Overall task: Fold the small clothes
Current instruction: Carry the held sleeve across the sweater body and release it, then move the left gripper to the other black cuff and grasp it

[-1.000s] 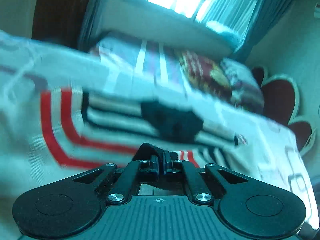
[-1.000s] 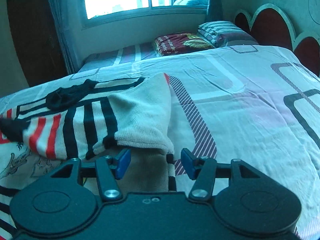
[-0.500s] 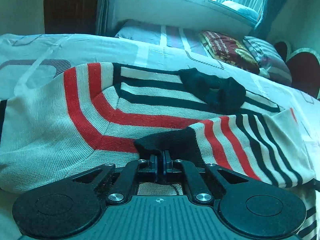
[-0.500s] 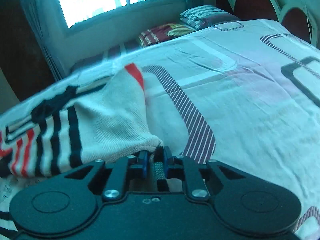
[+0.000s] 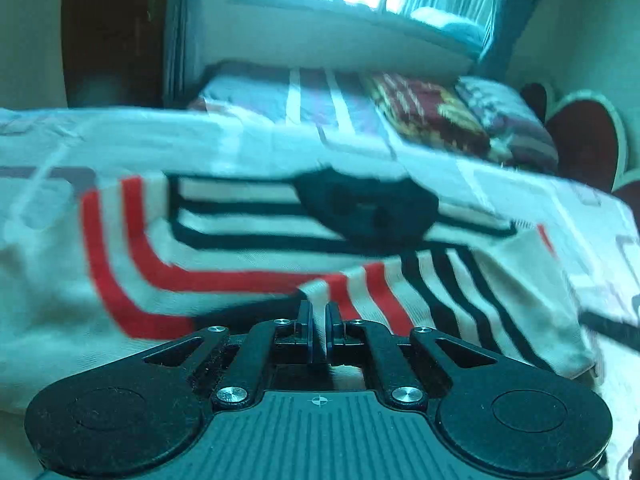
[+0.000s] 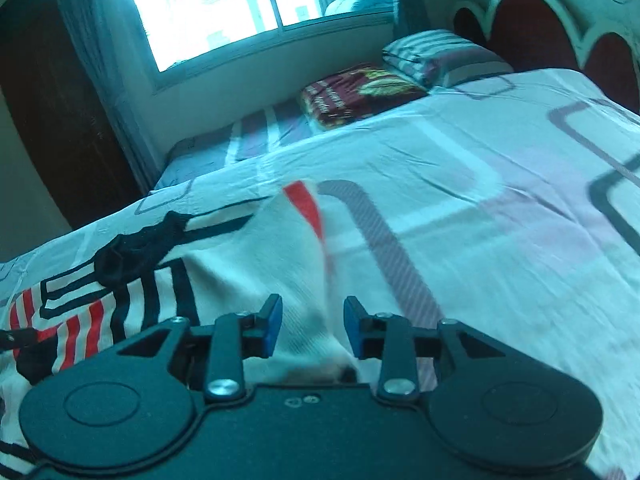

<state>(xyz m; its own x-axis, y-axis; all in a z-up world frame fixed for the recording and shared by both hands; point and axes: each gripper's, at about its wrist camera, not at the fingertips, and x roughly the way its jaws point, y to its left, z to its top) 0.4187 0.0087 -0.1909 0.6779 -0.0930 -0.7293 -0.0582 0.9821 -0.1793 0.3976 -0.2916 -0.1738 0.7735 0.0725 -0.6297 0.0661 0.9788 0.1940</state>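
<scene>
The striped sweater (image 5: 248, 248) is lying spread across the bed (image 6: 460, 184), filling the centre and lower left of the left wrist view and the lower left of the right wrist view. Its cream knit is carrying red and black bands, and a dark collar patch (image 5: 368, 208) is sitting near the middle of the left wrist frame. One part of the garment is lying doubled over the rest, showing diagonal red and black stripes at right of centre in the left wrist view. The left tongs (image 5: 319, 322), at lower centre of that frame, are pressed together and are pinching a thin fold of the sweater, with cream fabric showing between the two pads. The right tongs (image 6: 312, 328), at lower centre of the right wrist frame, are standing spread and are opening; a cream edge of the sweater is lying between the blue pads (image 6: 273, 326), and the pads are not pressing on it. The patterned bedsheet is occupying the right half of the right wrist view. A maroon pillow (image 6: 356, 94) and a striped pillow (image 6: 436, 54) are lying at the upper centre, below the window (image 6: 224, 4). A scalloped headboard (image 6: 560, 28) is standing at upper right.
</scene>
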